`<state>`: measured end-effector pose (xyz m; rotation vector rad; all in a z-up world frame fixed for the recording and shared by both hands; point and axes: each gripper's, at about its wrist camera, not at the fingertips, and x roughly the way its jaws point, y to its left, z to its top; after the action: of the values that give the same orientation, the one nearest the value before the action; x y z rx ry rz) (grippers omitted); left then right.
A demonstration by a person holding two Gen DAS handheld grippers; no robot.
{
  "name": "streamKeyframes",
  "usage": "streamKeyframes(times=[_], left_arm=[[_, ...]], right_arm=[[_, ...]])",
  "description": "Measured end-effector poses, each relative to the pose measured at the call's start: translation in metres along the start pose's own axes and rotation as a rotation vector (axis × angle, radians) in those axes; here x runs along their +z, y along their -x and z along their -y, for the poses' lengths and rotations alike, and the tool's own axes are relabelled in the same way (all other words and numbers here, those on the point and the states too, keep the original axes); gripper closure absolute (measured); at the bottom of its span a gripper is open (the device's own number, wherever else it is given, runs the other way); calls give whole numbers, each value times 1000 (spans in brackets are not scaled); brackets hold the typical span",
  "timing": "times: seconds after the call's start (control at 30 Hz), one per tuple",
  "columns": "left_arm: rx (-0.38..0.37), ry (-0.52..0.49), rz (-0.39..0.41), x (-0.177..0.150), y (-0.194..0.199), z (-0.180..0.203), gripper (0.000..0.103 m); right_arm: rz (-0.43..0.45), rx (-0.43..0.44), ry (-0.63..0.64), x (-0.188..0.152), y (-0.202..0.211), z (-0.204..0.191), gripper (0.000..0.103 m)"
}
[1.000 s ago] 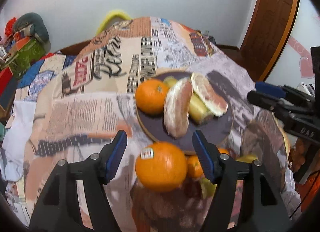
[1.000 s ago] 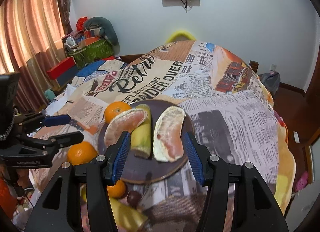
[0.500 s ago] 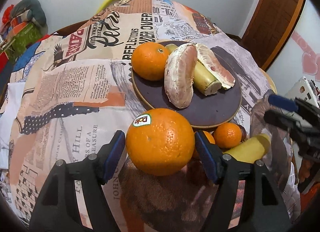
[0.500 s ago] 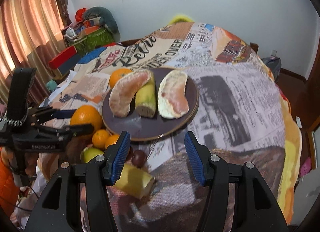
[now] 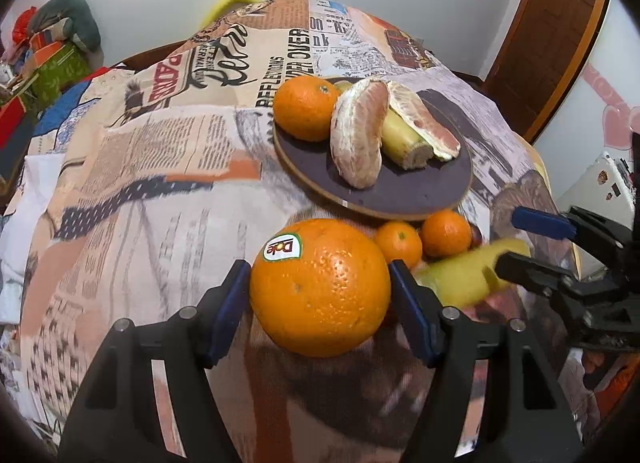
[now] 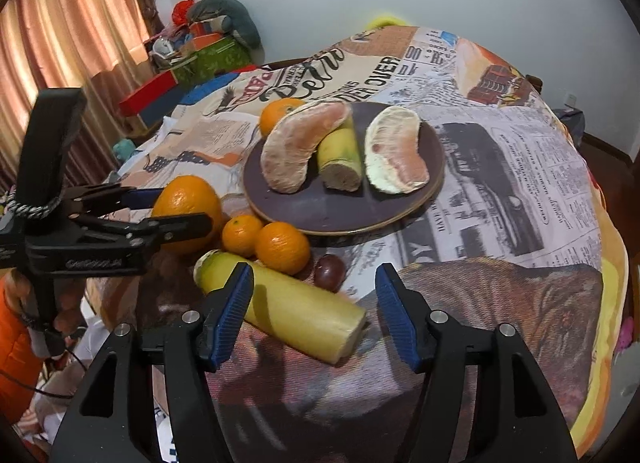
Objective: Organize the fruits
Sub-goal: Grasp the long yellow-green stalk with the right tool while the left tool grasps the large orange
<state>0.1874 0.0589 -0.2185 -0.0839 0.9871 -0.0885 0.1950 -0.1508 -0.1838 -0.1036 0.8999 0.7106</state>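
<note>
Both of my hands have come down and forward since a second ago, so the loose fruit now fills the near view where the plate did before. My left tool (image 5: 320, 295) has its jaws apart around the big stickered orange (image 5: 320, 287); the blue pads (image 5: 230, 305) sit just beside its flanks, and I cannot tell whether they touch it yet. My right tool (image 6: 314, 309) has just been widening, and the cut banana piece (image 6: 280, 305) lies slantwise between its jaws, unpinched, its cut end toward the right pad.

Just ahead of the left tool, two small oranges (image 5: 446, 232) and a dark grape (image 6: 329, 271) crowd against the rim of the plate (image 5: 384, 193), which carries another orange, two peeled citrus wedges and a banana stub. Everything rests on the printed cloth over the worktop.

My worries: the orange is round and smooth, so a squeeze off its middle could squirt it forward into the small oranges and scatter them. The banana lies across my right jaws, not square to them; closing now may pivot or bruise it. The two tools are also near each other, so lifting together risks a knock. The cloth is soft, so pressing down could drag it and shift the plate.
</note>
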Motion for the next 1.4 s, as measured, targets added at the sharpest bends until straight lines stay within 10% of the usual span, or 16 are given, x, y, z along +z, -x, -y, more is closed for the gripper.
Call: streamKeyframes(times=[0.43,0.7,1.4], left_arm=[[-25,-3,-7,-37,25,13,34],[-33,3,-7,-40,27,16,34],[-24,-1,-2,-43,29,18,34]], right_arm=[[-101,57,93,-4,-14,-12,41],[-146,4,201,-21,-8,-26,58],[-161,-6,115,-26,3,-19,64]])
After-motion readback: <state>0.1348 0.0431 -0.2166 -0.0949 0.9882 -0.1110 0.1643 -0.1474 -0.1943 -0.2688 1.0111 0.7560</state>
